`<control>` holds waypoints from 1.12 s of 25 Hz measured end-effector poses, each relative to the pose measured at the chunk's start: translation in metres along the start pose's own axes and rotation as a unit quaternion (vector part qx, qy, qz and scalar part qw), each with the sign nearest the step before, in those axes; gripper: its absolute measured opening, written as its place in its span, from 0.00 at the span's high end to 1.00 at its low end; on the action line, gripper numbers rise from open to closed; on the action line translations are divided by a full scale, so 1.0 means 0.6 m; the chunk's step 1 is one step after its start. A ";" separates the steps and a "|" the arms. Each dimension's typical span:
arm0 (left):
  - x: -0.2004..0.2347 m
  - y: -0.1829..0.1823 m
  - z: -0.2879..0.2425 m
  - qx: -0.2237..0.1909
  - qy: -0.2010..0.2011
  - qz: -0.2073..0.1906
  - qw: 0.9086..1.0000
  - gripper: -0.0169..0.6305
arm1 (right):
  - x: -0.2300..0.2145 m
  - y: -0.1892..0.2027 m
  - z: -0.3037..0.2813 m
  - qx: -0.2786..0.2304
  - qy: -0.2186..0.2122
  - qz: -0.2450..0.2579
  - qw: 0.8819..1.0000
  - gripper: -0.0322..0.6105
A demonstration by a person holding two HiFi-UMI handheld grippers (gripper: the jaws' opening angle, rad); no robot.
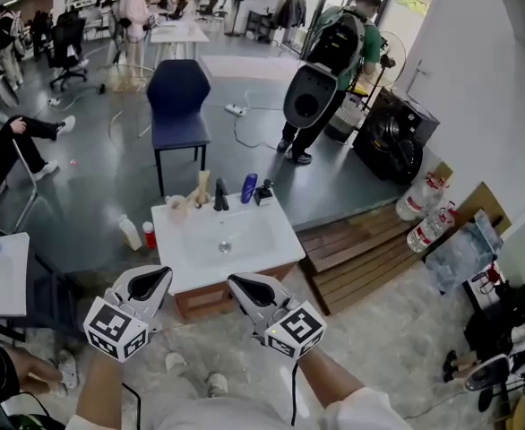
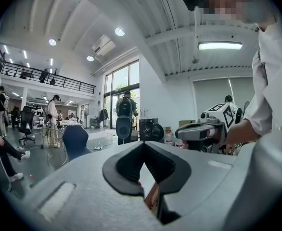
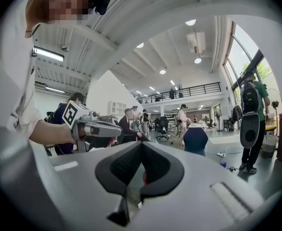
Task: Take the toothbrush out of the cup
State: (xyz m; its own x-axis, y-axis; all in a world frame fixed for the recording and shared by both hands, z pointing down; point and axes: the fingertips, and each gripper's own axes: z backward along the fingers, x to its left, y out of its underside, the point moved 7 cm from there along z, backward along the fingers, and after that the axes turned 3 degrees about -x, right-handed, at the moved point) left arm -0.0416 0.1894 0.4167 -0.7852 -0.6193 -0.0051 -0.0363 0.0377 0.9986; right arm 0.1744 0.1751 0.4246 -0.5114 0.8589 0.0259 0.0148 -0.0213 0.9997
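Left hand-held gripper (image 1: 162, 276) first: its own view shows the jaws pressed together, nothing between them. It sits low and level in front of me, its tips over the near left corner of the white sink surface (image 1: 285, 240). Out beyond it, on the floor to the left of that surface, stand a white bottle (image 1: 130, 232) and a red can (image 1: 149, 235), just beside each other.

Straight ahead, between the two grippers and well apart from both, is the far edge of the surface. There I see a pale cup (image 1: 196, 203) with a light upright stick in it that I take for the toothbrush (image 1: 203, 184). It is too small to make out more. A black faucet (image 1: 220, 195) comes just to the right of it, then a blue bottle (image 1: 248, 187). Farther off behind them stands a blue chair (image 1: 178, 106).

Now the right hand-held gripper (image 1: 236, 283): its jaws are also pressed together and empty. It is level with its partner, over the near edge of the surface, with a clear gap between the two.
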 end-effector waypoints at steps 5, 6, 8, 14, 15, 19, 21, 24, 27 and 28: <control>0.031 0.007 -0.036 0.003 0.006 0.005 1.000 0.97 | -0.034 0.011 -0.023 0.006 0.004 -0.005 1.000 0.95; 0.040 0.008 -0.044 0.004 0.008 0.006 1.000 0.97 | -0.042 0.011 -0.030 0.007 0.006 -0.005 1.000 0.95; 0.061 0.009 -0.062 0.004 0.014 0.007 1.000 0.97 | -0.058 0.012 -0.046 0.008 0.011 -0.005 1.000 0.95; 0.138 0.022 -0.122 0.000 0.034 0.007 0.999 0.97 | -0.110 0.024 -0.111 0.016 0.028 -0.002 0.999 0.95; 0.152 0.023 -0.132 0.000 0.037 0.005 0.999 0.97 | -0.120 0.025 -0.123 0.016 0.031 -0.002 0.999 0.95; 0.211 0.024 -0.164 -0.001 0.050 0.003 0.999 0.97 | -0.155 0.023 -0.178 0.018 0.040 0.003 0.999 0.95; 0.240 0.025 -0.177 -0.001 0.056 0.004 0.998 0.97 | -0.171 0.024 -0.207 0.017 0.045 0.004 0.999 0.95; 0.282 0.026 -0.196 -0.004 0.067 0.002 0.998 0.97 | -0.193 0.025 -0.251 0.019 0.051 0.006 0.999 0.95; 0.314 0.028 -0.212 -0.006 0.079 0.001 0.997 0.97 | -0.212 0.027 -0.284 0.020 0.056 0.010 0.998 0.95; 0.324 0.029 -0.217 -0.008 0.082 0.002 0.997 0.97 | -0.216 0.028 -0.294 0.021 0.059 0.010 0.998 0.95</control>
State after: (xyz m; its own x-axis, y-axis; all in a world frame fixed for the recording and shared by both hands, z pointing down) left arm -0.1143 -0.0321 0.4398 -0.6742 -0.7386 0.0063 -0.0230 0.0295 0.9993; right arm 0.0897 -0.0270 0.4385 -0.6076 0.7927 0.0492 0.0611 -0.0151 0.9980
